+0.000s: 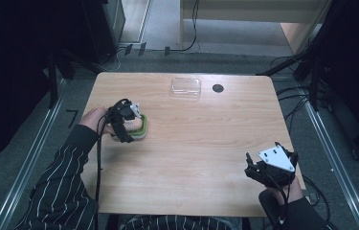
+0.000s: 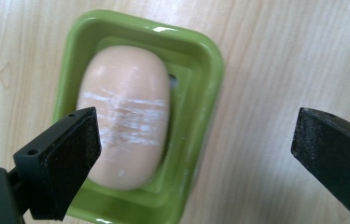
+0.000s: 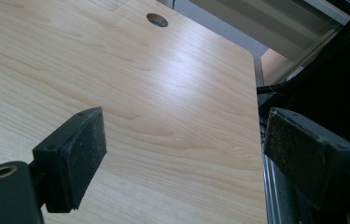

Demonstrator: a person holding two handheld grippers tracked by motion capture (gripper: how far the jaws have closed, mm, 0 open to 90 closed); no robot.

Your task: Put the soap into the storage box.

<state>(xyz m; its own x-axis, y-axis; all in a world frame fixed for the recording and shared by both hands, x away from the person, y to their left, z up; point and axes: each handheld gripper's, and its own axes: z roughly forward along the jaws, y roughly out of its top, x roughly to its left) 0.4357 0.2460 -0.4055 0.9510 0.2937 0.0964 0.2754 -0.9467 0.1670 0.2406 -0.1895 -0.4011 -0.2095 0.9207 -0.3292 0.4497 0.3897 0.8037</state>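
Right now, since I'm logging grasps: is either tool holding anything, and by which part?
Nothing is held. The left tool is open above the soap in its green dish, jaws apart. The right tool is open over bare table.

Through the right gripper view I see my right tongs (image 3: 186,163) spread wide with nothing between the black pads (image 3: 86,140), over the pale wooden surface (image 3: 163,102). A round hole (image 3: 157,19) sits near its far edge; dark cables (image 3: 280,84) lie beyond its right side.
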